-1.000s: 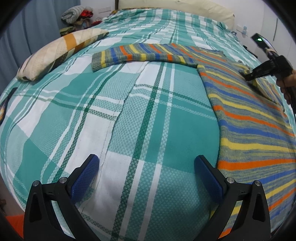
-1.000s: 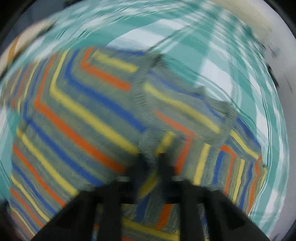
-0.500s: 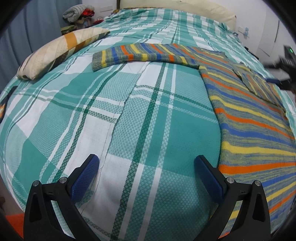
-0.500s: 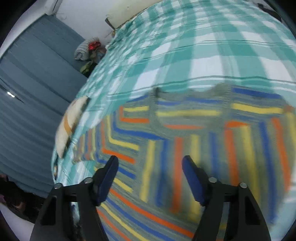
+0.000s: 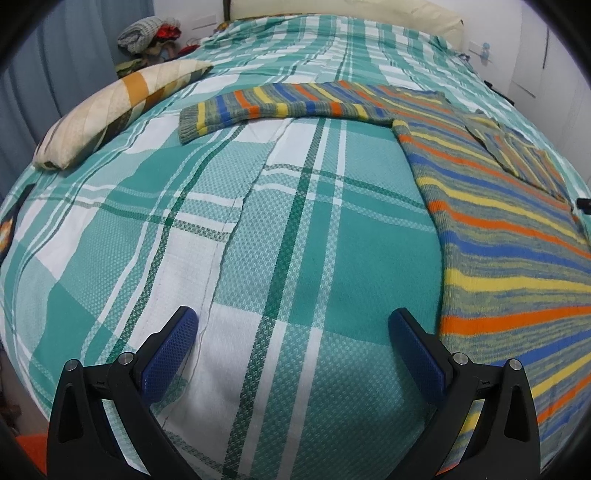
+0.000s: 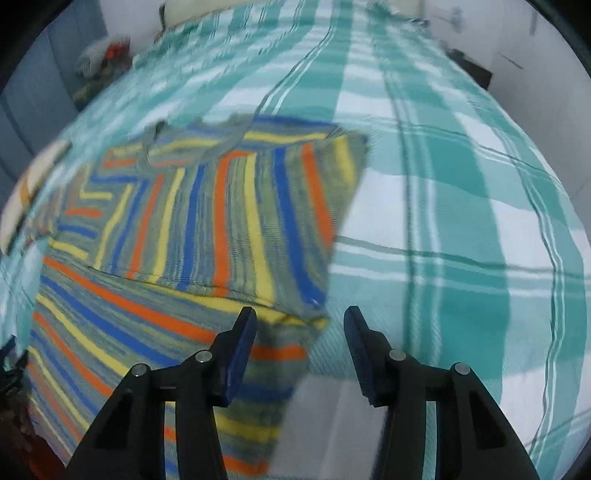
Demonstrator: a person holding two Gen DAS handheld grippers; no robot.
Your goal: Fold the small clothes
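Note:
A small knitted sweater (image 5: 509, 236) with orange, yellow and blue stripes lies flat on the bed at the right. Its left sleeve (image 5: 273, 105) stretches out to the left. Its right sleeve (image 6: 229, 218) lies folded across the body. My left gripper (image 5: 291, 350) is open and empty, low over bare bedspread to the left of the sweater's hem. My right gripper (image 6: 300, 332) is open and empty, just above the sweater's right edge near the folded sleeve.
The bed has a green and white plaid bedspread (image 5: 207, 236). A cream and orange pillow (image 5: 114, 107) lies at the far left. A pile of clothes (image 5: 151, 33) sits in the back left corner by a blue curtain. A white wall (image 6: 535, 55) runs along the right.
My right gripper let go of the folded right sleeve, opened, and drew back towards the sweater's right edge. The sleeve stays folded on the body. My left gripper has not moved.

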